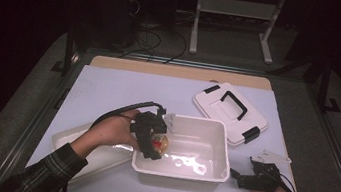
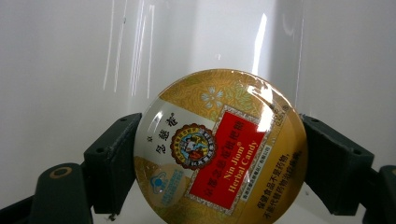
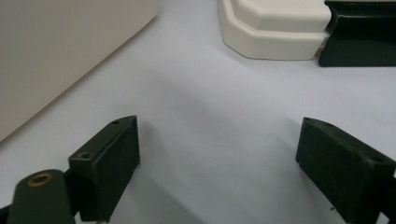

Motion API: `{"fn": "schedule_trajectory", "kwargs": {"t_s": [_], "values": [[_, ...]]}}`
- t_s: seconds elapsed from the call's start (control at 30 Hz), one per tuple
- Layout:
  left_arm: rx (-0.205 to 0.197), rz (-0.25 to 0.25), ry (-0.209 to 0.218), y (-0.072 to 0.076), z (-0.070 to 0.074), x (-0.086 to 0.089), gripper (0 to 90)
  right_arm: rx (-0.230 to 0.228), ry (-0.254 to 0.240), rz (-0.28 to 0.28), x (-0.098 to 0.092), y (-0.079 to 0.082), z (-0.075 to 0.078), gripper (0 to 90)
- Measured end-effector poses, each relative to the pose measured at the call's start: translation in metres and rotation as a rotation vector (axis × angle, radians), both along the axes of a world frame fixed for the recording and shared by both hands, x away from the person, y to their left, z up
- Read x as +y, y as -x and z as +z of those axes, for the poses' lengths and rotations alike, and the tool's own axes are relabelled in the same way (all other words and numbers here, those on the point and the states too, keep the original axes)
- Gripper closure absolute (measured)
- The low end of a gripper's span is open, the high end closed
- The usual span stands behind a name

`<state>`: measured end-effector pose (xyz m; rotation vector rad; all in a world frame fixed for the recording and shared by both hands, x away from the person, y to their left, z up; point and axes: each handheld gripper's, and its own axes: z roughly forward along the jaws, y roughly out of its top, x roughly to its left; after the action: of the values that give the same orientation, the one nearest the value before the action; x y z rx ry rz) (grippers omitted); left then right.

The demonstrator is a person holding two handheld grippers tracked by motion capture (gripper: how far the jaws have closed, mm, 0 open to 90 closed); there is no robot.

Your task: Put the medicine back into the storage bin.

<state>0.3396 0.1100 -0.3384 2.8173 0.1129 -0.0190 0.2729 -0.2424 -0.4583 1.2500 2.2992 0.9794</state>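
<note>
A round gold candy tin (image 2: 219,149) with a red label sits clamped between the two black pads of my left gripper (image 2: 219,163). In the high view that left gripper (image 1: 155,147) holds the candy tin (image 1: 160,143) just inside the left end of the white bin (image 1: 198,173), above its floor. My right gripper (image 1: 236,178) rests low on the table to the right of the bin. Its jaws stand wide apart over bare tabletop, and the right gripper (image 3: 217,163) has nothing between its pads.
The bin's white lid (image 1: 229,112) with black handle and latches lies behind the bin at the right, its edge (image 3: 275,28) ahead of the right jaws. A shallow white tray (image 1: 71,137) lies left of the bin under the left forearm.
</note>
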Motion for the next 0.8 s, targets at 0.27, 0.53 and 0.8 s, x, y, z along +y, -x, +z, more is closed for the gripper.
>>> {"fn": "schedule_trajectory", "kwargs": {"t_s": [0.27,0.53,0.8], "values": [[0.01,0.005,0.014,0.0,0.0,0.0,18.8,0.0,0.0,0.0,0.0,0.0,0.0,12.8],[0.012,0.008,0.028,0.0,0.004,0.003,18.7,0.0,0.001,0.001,0.0,0.0,0.0,12.9],[-0.006,0.037,0.079,0.0,0.027,0.013,18.9,-0.001,0.002,0.001,0.0,0.0,0.0,12.9]]}}
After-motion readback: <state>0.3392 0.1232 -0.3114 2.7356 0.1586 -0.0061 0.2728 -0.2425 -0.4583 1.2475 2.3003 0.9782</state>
